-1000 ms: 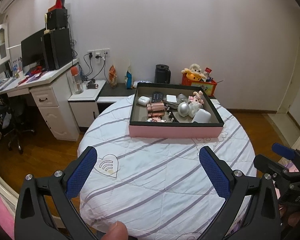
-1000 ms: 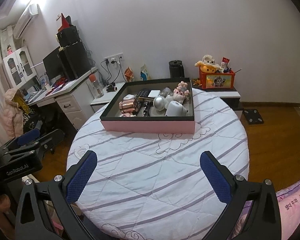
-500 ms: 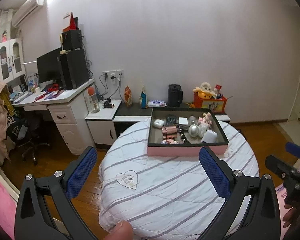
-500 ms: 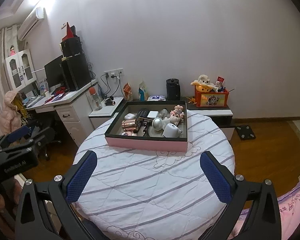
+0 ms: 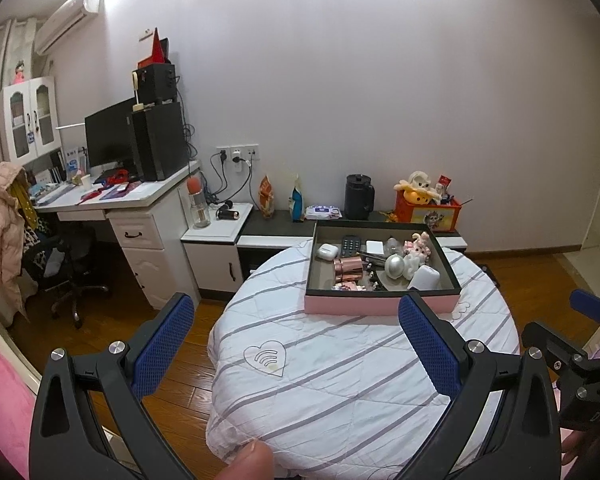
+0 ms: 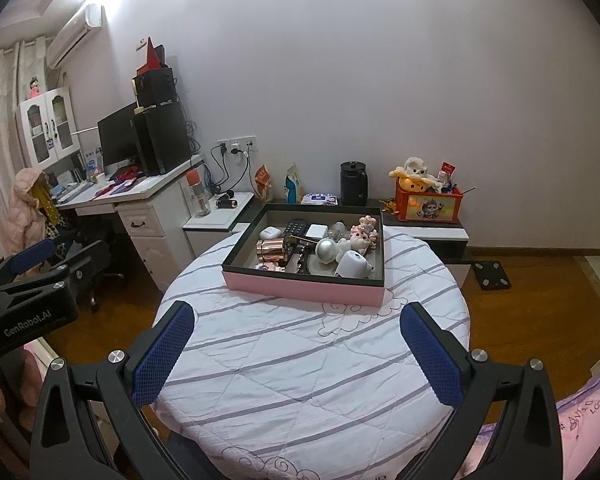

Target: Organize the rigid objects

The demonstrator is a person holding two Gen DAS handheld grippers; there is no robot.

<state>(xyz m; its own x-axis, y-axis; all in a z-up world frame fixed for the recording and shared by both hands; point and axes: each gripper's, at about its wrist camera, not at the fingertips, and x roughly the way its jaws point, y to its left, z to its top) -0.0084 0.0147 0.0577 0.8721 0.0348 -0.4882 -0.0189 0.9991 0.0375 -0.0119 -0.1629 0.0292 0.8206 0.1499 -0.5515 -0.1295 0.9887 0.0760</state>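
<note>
One pink-sided, black-rimmed tray sits at the far side of a round table draped in a striped white quilt, holding one copper cup, one silver egg-shaped ball, one white earbud case, one black calculator and one pink plush figure; left gripper and right gripper both hang spread wide and empty above the table's near edge

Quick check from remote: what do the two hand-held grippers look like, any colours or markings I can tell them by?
Both match: black plastic frames with triangular cut-outs and silver screw heads, two fingers each faced with blue textured pads. That holds for the left hand-held gripper and the right hand-held gripper. White lettering "GenRobot.AI" marks the left one's body, seen from the right wrist view. No cables or sleeves show.
</note>
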